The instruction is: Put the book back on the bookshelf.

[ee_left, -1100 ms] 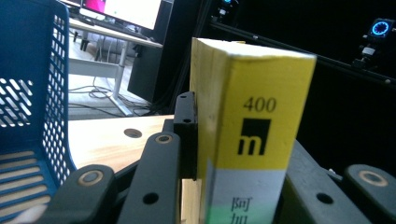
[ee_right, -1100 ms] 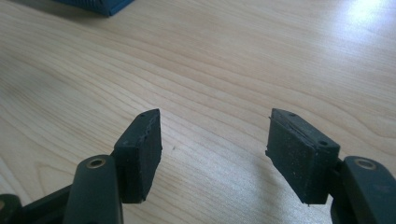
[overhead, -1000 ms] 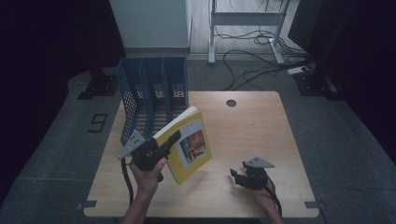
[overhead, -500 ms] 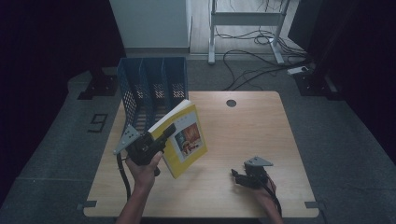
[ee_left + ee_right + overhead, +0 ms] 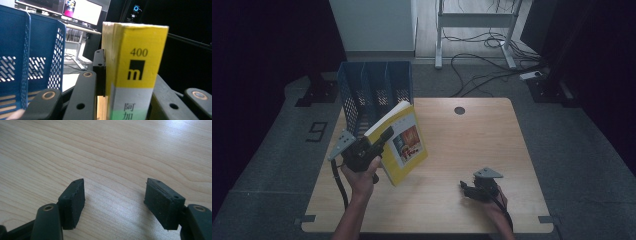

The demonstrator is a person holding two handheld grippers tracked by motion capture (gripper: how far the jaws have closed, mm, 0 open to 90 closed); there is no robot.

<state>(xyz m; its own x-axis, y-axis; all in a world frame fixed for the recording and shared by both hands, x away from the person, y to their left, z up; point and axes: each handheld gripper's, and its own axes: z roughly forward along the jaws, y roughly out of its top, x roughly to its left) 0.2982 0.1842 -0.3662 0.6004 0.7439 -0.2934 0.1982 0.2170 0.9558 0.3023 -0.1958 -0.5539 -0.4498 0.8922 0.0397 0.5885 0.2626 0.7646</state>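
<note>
My left hand-held gripper clamps the yellow book near the blue file rack; my right hand-held gripper, its jaws just opening and empty, rests near the desk's front edge.

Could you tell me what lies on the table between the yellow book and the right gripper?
Nothing: in the high view, only bare wooden table separates the yellow book from the right gripper.

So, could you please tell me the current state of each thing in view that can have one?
Yellow book: closed, lifted off the table, tilted, spine clamped.
Left gripper: shut on the yellow book.
Right gripper: open, nothing between its fingers, low over the table.
Blue file rack: upright at the table's far left corner, visible slots empty.
</note>
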